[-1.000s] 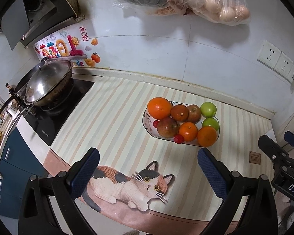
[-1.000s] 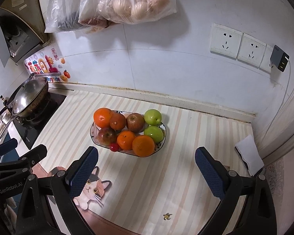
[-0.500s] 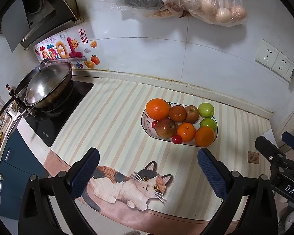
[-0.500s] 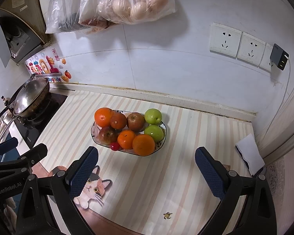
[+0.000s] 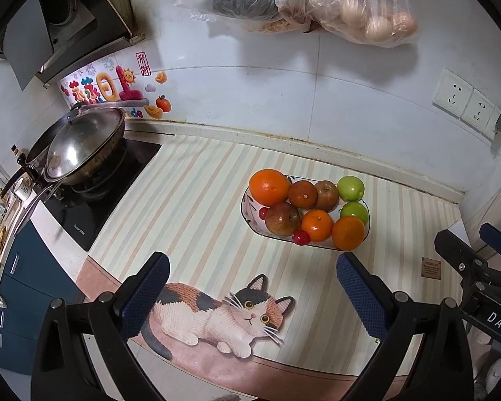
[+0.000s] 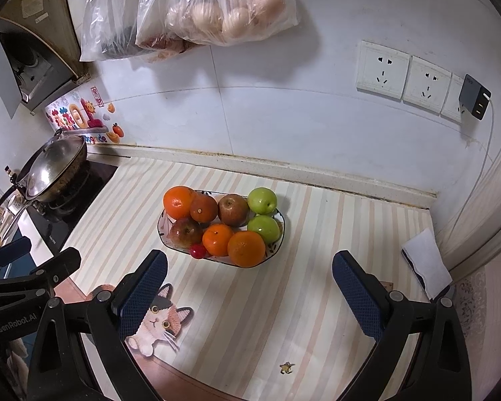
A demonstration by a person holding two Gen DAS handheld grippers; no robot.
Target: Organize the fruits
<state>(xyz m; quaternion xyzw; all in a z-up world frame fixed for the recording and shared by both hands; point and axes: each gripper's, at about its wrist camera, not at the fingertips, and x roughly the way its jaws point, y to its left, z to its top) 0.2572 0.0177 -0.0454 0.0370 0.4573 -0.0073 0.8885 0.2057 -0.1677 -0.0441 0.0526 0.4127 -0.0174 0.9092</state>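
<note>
A patterned oval plate [image 5: 245, 205] [image 6: 162, 224] sits on the striped counter mat, piled with oranges [image 5: 269, 187] [image 6: 246, 248], red apples [image 5: 282, 219] [image 6: 233, 209], two green apples [image 5: 350, 188] [image 6: 262, 200] and small red fruits [image 5: 301, 237] [image 6: 198, 251]. My left gripper [image 5: 252, 285] hangs open above the mat, short of the plate, nothing between its blue pads. My right gripper [image 6: 248, 284] is also open and empty, just in front of the plate. Each gripper shows at the edge of the other's view.
A lidded wok [image 5: 80, 148] rests on a black hob [image 5: 93, 200] at left. Plastic bags [image 6: 230, 10] hang on the wall above. Wall sockets [image 6: 404, 77] with a charger sit at right. A white folded cloth [image 6: 427, 264] lies by the right wall.
Both views have drifted slightly back from the plate; the fruit sits a little higher in the left wrist frame. Both grippers stay open.
</note>
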